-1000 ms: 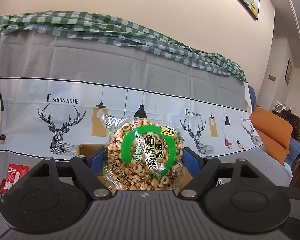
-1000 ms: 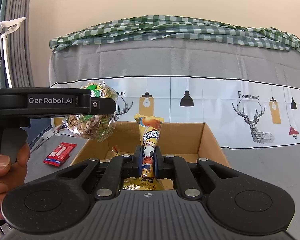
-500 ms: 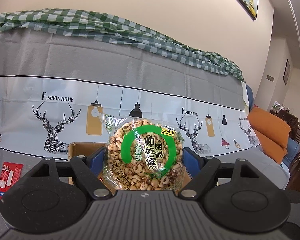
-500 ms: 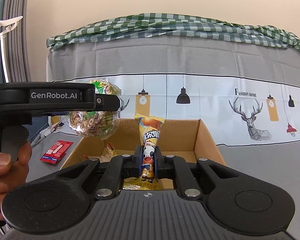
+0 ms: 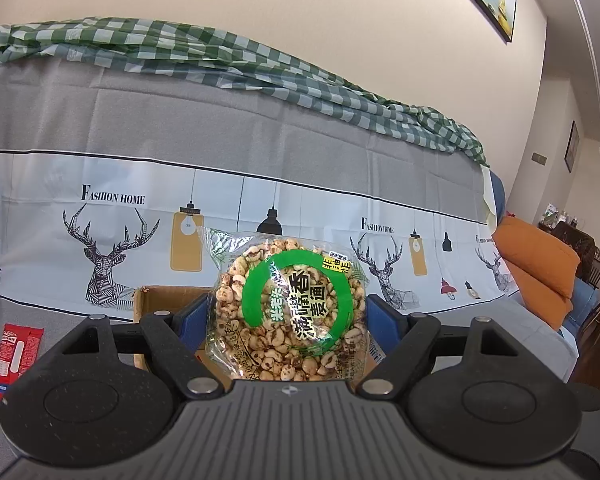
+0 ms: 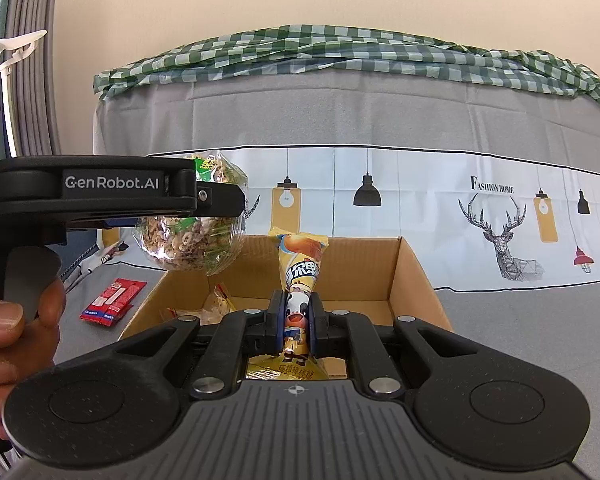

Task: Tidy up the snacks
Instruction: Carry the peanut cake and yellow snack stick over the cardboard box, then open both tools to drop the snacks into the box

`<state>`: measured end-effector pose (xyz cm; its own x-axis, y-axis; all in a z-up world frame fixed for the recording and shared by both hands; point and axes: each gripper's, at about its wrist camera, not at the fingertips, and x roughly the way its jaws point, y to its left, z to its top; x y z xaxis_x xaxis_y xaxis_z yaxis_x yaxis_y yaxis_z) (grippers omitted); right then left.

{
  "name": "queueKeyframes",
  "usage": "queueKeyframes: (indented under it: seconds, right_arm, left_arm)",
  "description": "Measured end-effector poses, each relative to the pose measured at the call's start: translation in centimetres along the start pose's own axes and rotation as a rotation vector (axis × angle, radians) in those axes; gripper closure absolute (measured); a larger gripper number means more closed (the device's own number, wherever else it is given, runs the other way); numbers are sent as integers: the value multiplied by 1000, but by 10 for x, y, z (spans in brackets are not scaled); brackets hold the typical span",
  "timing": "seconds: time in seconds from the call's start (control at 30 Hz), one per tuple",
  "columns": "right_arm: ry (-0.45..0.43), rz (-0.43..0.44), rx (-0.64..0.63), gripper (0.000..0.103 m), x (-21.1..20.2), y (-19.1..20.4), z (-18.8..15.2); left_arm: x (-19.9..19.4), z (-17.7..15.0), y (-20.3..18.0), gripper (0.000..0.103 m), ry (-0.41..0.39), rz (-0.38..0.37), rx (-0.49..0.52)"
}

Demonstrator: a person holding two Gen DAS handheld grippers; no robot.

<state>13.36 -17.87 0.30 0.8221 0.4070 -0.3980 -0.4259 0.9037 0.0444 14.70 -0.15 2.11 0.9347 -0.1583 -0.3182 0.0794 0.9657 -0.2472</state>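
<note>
while the left gripper (image 5: 286, 316) pinches a round puffed-grain cake in a crinkly clear wrapper (image 5: 288, 312) between its blue-padded fingers (image 5: 196, 316), the glossy film catches the light and shows knobbly beige kernels pressed into a disc. a thick green ring is printed across the front with white and black chinese characters and a small yellow label at the upper right. from the right wrist view the same cake (image 6: 190, 232) hangs above the near left corner of an open brown cardboard box (image 6: 416, 276), whose corrugated walls are plain and matte. the side of the left gripper (image 6: 220, 200), black plastic, reads "GenRobot.AI", with a bare hand (image 6: 8, 320) on its handle.

the right gripper (image 6: 298, 320) has its fingers pressed close on a slim yellow cone-shaped foil packet with a cartoon cow (image 6: 300, 280), held upright over the box; chinese characters run down it. more shiny yellow wrappers (image 6: 218, 304) lie inside, towards the left wall.

left of the box, flat red sachets with white print (image 6: 114, 302) rest on grey cloth (image 6: 540, 328). behind, a drape printed "FASHION HOME" (image 6: 492, 189) shows line-drawn deer and lamps.
</note>
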Motion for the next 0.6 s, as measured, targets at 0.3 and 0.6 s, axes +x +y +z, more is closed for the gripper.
queueKeyframes:
  seconds: [0.3,0.6]
  right_arm:
    - [2,5,-7,92,1,1,0]
    - [5,8,-8,91,1,1,0]
  left_arm:
    - [-1,0,0,19,-4,-2,-3]
    - [-1,2,0,19,0,-21,-5]
